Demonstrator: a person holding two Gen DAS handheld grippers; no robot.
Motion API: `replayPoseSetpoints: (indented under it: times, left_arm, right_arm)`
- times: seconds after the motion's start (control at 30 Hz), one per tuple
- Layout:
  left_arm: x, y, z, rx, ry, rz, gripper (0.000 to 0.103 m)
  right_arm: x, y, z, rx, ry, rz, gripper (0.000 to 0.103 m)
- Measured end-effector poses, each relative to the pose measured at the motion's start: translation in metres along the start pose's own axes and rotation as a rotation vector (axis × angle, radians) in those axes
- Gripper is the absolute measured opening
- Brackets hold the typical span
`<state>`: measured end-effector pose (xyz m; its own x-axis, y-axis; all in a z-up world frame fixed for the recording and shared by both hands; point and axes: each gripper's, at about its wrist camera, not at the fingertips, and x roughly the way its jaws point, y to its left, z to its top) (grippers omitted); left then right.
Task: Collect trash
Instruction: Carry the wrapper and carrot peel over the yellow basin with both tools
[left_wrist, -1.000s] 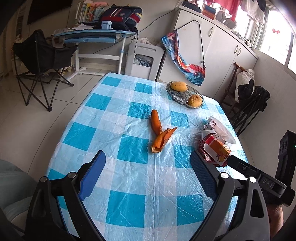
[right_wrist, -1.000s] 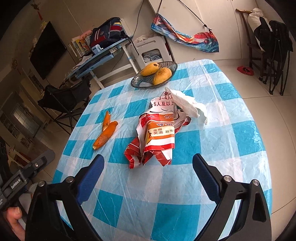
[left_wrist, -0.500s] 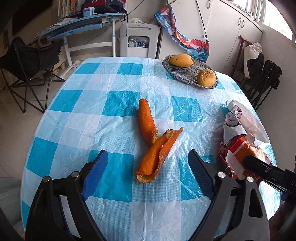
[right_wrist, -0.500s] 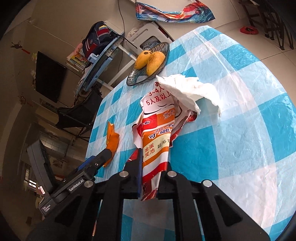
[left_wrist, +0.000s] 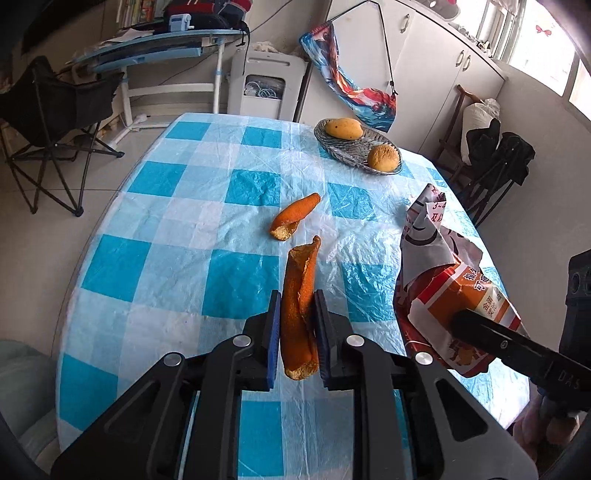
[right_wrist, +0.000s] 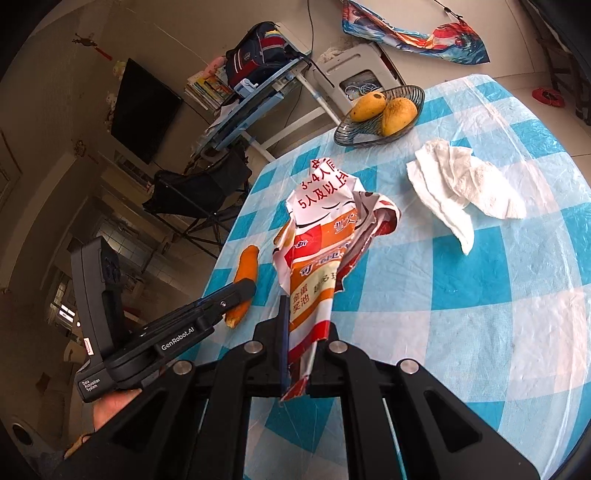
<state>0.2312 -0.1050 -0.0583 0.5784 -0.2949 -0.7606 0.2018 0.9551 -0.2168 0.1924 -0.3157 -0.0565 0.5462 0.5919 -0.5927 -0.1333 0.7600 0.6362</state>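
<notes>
Peel strip (left_wrist: 300, 295) stands clamped between the blue pads of the left tool (left_wrist: 298, 314), whose jaws have just been closing on it, above the blue-checked counter (left_wrist: 166, 229). A second peel piece (left_wrist: 293, 217) lies near the counter's middle, and a dish of fruit (left_wrist: 360, 151) sits at the far edge. The right tool grips a red-and-white wrapper (left_wrist: 443, 288) at the right edge.

From the right wrist, the right tool (right_wrist: 301, 354) is pinched shut on the wrapper (right_wrist: 321, 258), which rises upright. A crumpled white tissue (right_wrist: 461, 184) lies toward the counter's far right edge, apart from the wrapper.
</notes>
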Motion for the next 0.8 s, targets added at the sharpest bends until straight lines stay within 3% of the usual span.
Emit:
replayPoseSetpoints:
  times: [0.27, 0.53, 0.8]
  left_arm:
    - [-0.064, 0.022, -0.054, -0.063, -0.053, -0.020, 0.017]
    - [-0.112, 0.028, -0.101, -0.050, -0.103, 0.004, 0.017]
    - [-0.145, 0.040, -0.132, -0.051, -0.130, 0.032, 0.017]
  right_arm:
    - [-0.016, 0.038, -0.058, -0.093, 0.017, 0.047, 0.007]
    - [-0.032, 0.076, -0.120, -0.242, 0.063, 0.033, 0.007]
    - [-0.035, 0.075, -0.150, -0.233, 0.098, 0.008, 0.007]
